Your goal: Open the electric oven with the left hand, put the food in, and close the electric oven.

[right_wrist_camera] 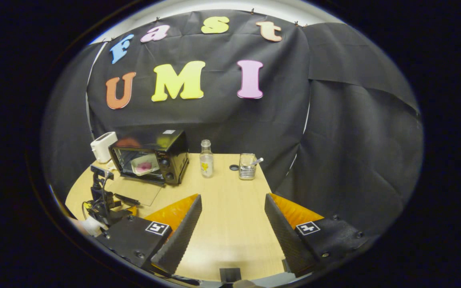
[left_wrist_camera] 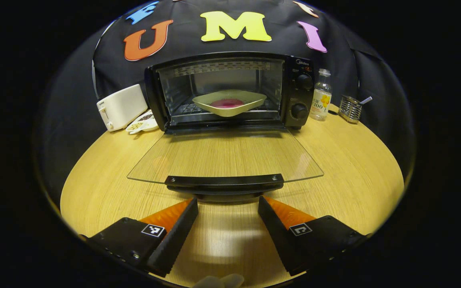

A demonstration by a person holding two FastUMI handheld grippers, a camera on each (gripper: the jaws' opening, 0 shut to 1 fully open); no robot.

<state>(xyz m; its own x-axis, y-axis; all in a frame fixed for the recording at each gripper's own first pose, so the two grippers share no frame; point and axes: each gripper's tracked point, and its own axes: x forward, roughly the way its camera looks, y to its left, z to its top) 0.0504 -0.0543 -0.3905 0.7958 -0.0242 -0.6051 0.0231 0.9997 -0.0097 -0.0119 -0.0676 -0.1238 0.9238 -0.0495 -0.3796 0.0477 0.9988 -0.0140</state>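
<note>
While level, left gripper (left_wrist_camera: 228, 208) fingers apart before door handle (left_wrist_camera: 224, 181).

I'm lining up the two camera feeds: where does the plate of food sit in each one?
Left gripper view: the plate of food sits at upper centre, on the rack inside the open electric oven, past the lowered glass door.
Right gripper view: the plate of food shows small at middle left, inside the same oven.
Shared landmark: the clear bottle stands on the table beside the oven's knob side.
</note>
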